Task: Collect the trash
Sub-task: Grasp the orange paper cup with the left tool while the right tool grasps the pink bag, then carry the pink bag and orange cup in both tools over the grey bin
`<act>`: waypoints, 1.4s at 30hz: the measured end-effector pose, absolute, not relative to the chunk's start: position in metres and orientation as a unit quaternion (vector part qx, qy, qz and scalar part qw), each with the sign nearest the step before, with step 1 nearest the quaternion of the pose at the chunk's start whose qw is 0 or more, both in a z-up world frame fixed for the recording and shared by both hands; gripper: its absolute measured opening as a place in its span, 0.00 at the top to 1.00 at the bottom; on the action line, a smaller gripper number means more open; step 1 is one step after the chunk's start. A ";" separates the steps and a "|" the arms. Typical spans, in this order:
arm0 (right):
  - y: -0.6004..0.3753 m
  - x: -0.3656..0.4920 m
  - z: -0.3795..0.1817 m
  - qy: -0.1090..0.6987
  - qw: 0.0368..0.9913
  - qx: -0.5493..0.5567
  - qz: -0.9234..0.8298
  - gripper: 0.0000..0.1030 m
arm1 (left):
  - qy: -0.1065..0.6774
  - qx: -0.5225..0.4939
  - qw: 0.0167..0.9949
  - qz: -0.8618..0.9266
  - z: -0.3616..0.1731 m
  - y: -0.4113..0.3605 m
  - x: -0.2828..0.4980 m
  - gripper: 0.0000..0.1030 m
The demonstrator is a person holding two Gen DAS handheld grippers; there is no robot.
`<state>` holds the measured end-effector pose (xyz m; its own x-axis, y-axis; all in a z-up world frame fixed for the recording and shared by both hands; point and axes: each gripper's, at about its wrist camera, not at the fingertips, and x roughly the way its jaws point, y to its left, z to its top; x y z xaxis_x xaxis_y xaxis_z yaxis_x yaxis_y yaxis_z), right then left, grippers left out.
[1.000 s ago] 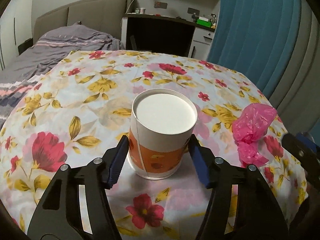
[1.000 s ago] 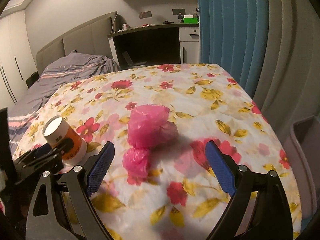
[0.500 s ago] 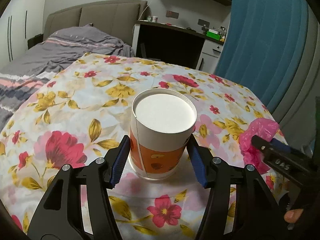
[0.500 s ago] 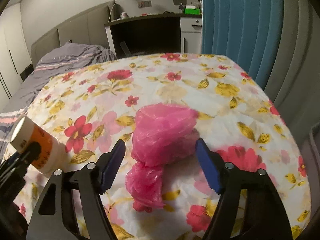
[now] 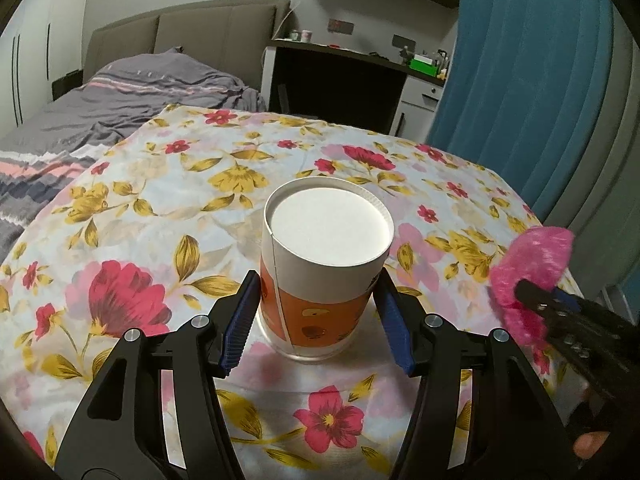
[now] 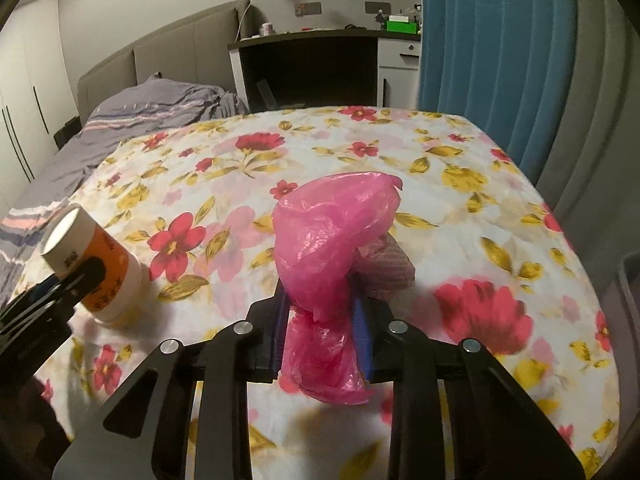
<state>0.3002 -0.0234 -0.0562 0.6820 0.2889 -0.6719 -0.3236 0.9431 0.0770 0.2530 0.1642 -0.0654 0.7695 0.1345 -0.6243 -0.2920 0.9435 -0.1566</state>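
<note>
The right gripper (image 6: 322,322) has just been closing, and its blue pads now pinch the narrow waist of the pink plastic bag (image 6: 332,236), which stands with its long axis roughly upright: a big crumpled lobe bulges above and ahead of the jaws, a smaller knotted lobe hangs below them toward the camera. A dull mauve wad (image 6: 386,270) sits against the bag just right of the jaws. Beyond the fingertips the floral tablecloth (image 6: 460,184) runs clear to its far edge; to the right it curves down near a grey upholstered wall and a teal curtain (image 6: 488,52), so room is tighter on that side. The left gripper (image 5: 318,318) holds its pads against both sides of the upside-down paper cup (image 5: 326,264), which stands upright on the cloth with its white base facing up and its orange band between the fingers. Ahead of that gripper the cloth lies open up to the far edge, with a bed (image 5: 132,96) and a desk (image 5: 340,76) behind it. The bag and right gripper sit well off to its right, near the table's right edge.
</note>
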 end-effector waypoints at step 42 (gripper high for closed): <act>-0.348 0.188 -0.019 0.283 0.957 0.057 -0.036 0.70 | 0.283 0.002 0.925 -0.254 0.018 -0.207 0.223 0.44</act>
